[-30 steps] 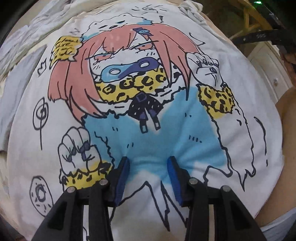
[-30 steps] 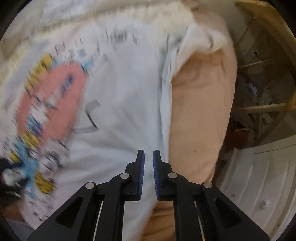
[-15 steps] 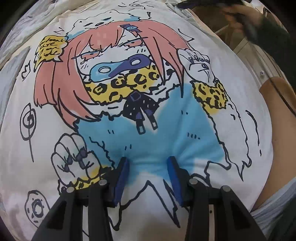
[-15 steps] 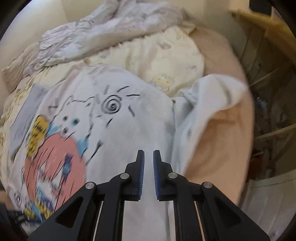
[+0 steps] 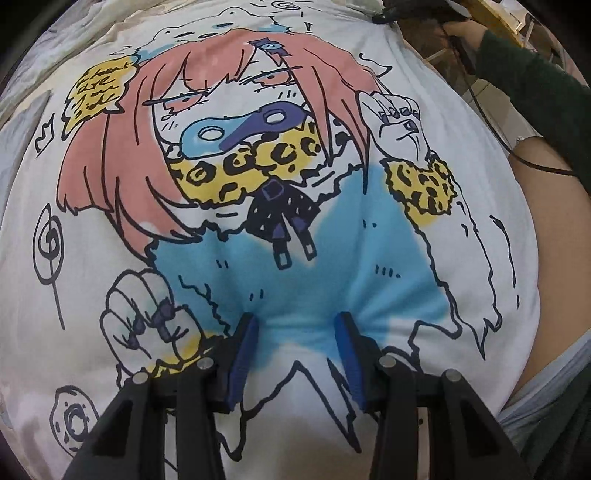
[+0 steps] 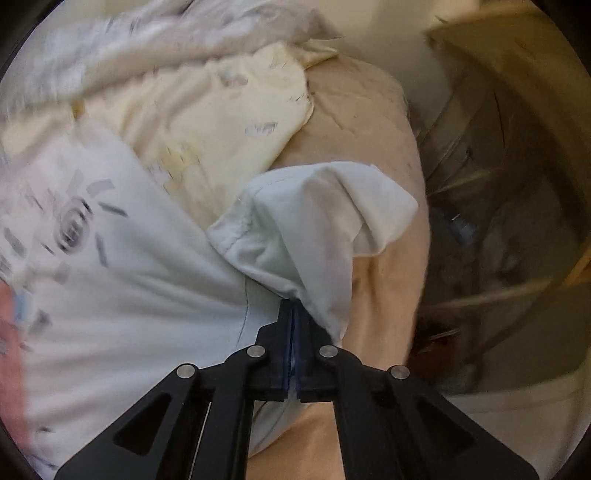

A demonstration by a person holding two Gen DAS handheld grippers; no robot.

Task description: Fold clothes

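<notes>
The right hand-held gripper (image 6: 293, 314) has just clamped the T-shirt (image 6: 147, 295) sleeve (image 6: 314, 214) at 12 o'clock, ready to fold; the left hand-held gripper (image 5: 295, 325), jaws wide, pins the print.

A home bedroom: rumpled quilt (image 6: 155, 40) and cream sheet (image 6: 221, 122) on a bed.

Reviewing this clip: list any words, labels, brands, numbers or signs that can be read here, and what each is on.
Handwritten lines in the yellow speech bubble printed on the T-shirt: scrawled script, too unclear to read.
"!" above the cartoon girl's hair, same shirt.
Right wrist view: shirt print too blurred; nothing readable.
No brands or numbers visible.
</notes>
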